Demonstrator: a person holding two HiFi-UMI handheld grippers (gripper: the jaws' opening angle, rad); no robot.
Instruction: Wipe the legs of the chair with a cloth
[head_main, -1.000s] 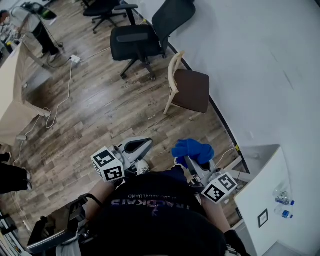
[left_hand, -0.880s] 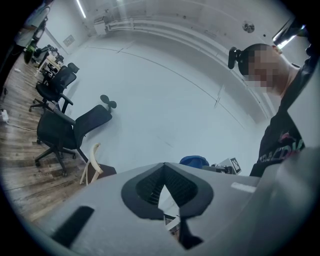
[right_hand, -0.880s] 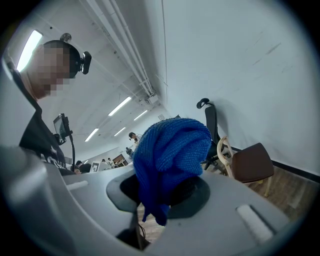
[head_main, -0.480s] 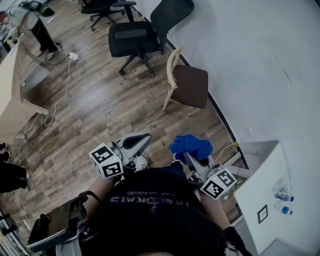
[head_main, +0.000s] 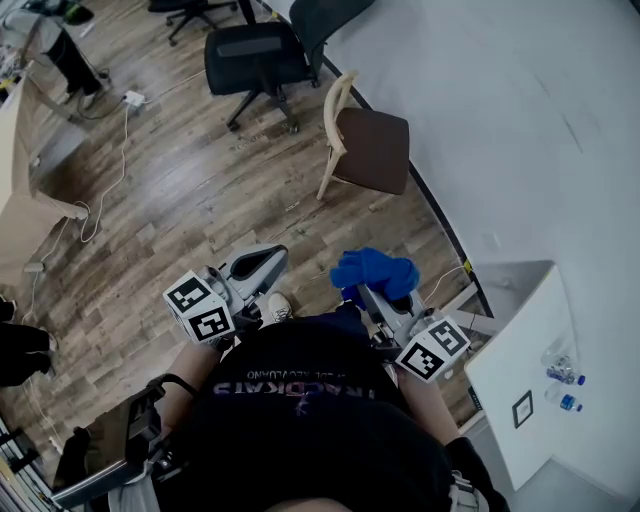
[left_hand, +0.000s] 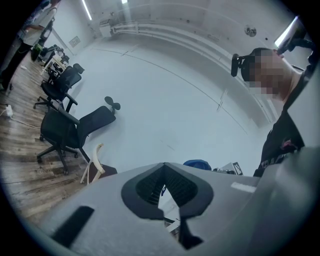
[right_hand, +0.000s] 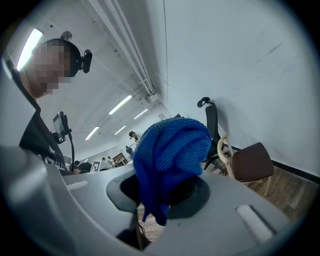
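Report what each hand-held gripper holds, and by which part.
Right hand-held gripper: blue cloth, pinched by its lower folds, the bulk bunched above the jaws. Left hand-held gripper: nothing, jaws together.

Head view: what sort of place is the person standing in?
Probably an open office or lab workroom: black swivel chairs stand on a wood-plank floor, a power strip trails white cables toward a table, and a wooden chair sits by the white wall.
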